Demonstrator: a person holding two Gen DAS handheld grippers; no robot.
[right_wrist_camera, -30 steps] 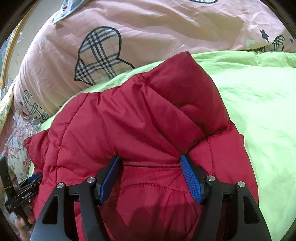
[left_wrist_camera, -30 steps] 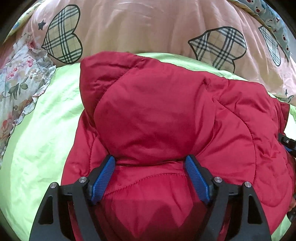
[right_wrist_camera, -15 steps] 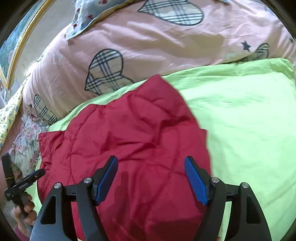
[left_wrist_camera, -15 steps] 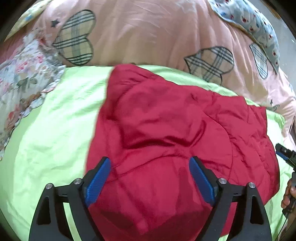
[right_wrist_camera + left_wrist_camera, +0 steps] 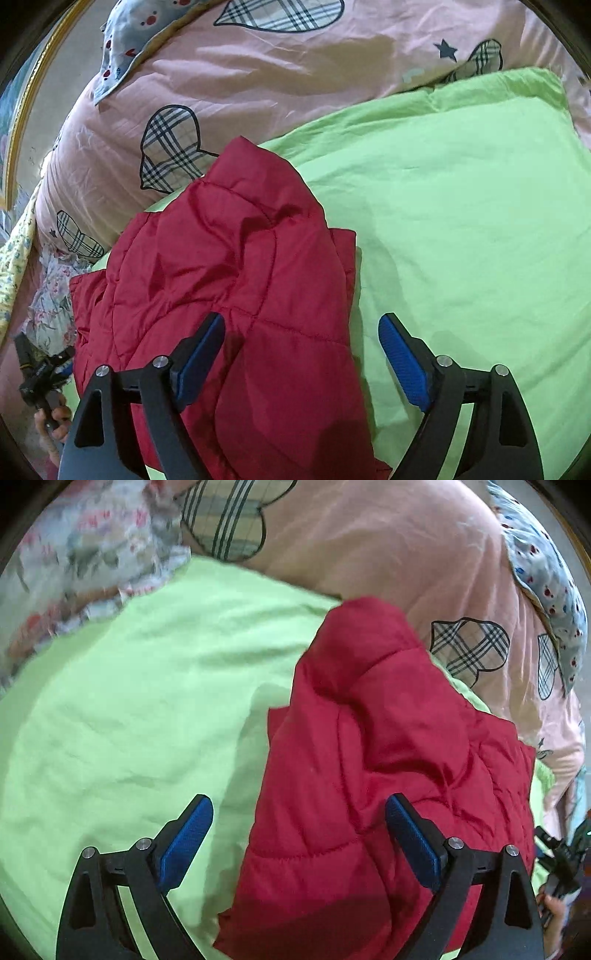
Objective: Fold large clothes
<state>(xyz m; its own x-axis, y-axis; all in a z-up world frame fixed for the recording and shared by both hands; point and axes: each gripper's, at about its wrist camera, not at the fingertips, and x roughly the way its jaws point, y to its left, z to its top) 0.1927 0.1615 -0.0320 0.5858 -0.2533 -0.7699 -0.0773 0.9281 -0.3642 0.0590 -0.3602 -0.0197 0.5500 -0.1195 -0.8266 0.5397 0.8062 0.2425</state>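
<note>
Jacket: the red jacket (image 5: 388, 775) is lying folded on the green sheet (image 5: 129, 720), its long axis running from the near edge up toward the pink duvet (image 5: 369, 554), one puffy corner pointing at it.
Material: the jacket is quilted and padded, with stitched panels and soft creases; the sheet is smooth and lightly wrinkled; the duvet is showing plaid heart patches.
Left gripper: the left gripper (image 5: 299, 834) is tilting downward over the jacket's left edge, its jaws having just been opening and now standing wide; the blue pads (image 5: 186, 836) are pressing on nothing.
Right gripper: the right gripper (image 5: 301, 354) is angling down over the jacket's right edge, its jaws also just having been opening, wide apart, gripping nothing.
Surroundings: a floral cloth (image 5: 74, 554) is lying beside the sheet.
</note>
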